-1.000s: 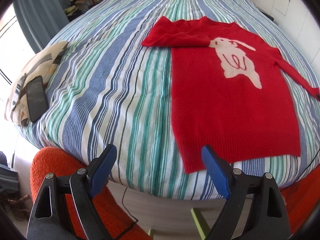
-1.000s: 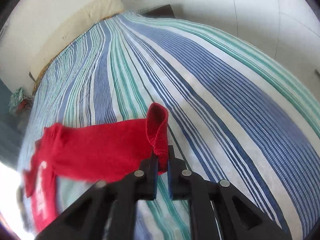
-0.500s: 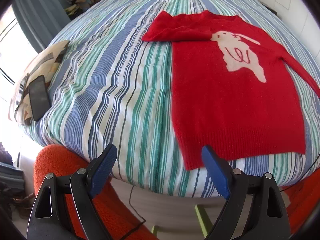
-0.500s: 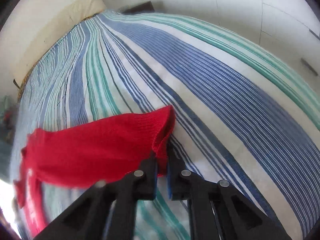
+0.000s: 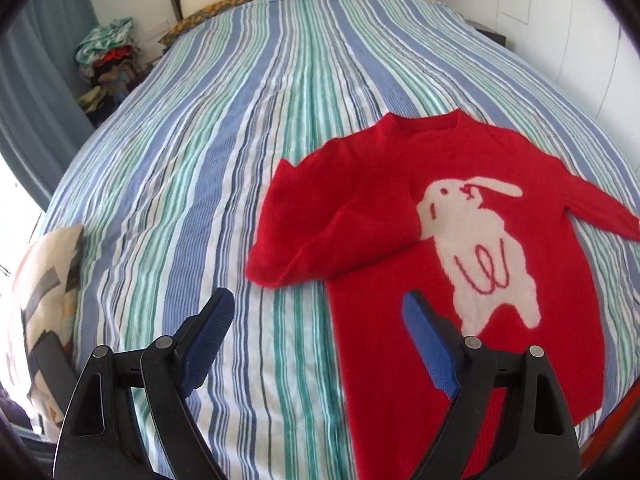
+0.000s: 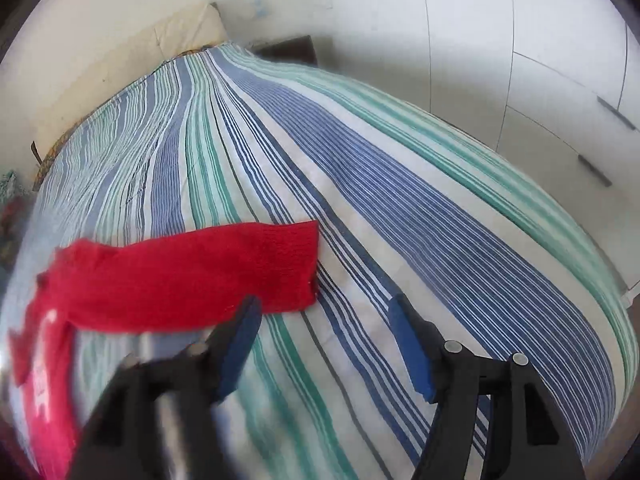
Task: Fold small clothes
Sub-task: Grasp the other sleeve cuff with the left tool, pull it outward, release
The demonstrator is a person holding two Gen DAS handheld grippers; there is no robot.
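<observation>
A red sweater [image 5: 400, 248] with a white rabbit on its front lies flat on the striped bed [image 5: 240, 120]. Its left sleeve [image 5: 336, 232] is folded across the chest. My left gripper [image 5: 316, 312] hovers open above the sweater's left edge, with nothing between its blue pads. In the right wrist view the other sleeve [image 6: 192, 276] lies stretched out flat on the bed. Just in front of its cuff, my right gripper [image 6: 324, 312] has its jaws opening and nothing between them.
A patterned cushion [image 5: 44, 292] with a dark phone [image 5: 52, 360] on it sits at the bed's left edge. A heap of clothes [image 5: 104, 60] lies beyond the bed at far left. White cupboard doors [image 6: 520, 60] stand to the right of the bed.
My right gripper has let go of the sleeve cuff, which now lies flat on the bed. My left gripper has moved forward over the bed, up to the sweater's left edge.
</observation>
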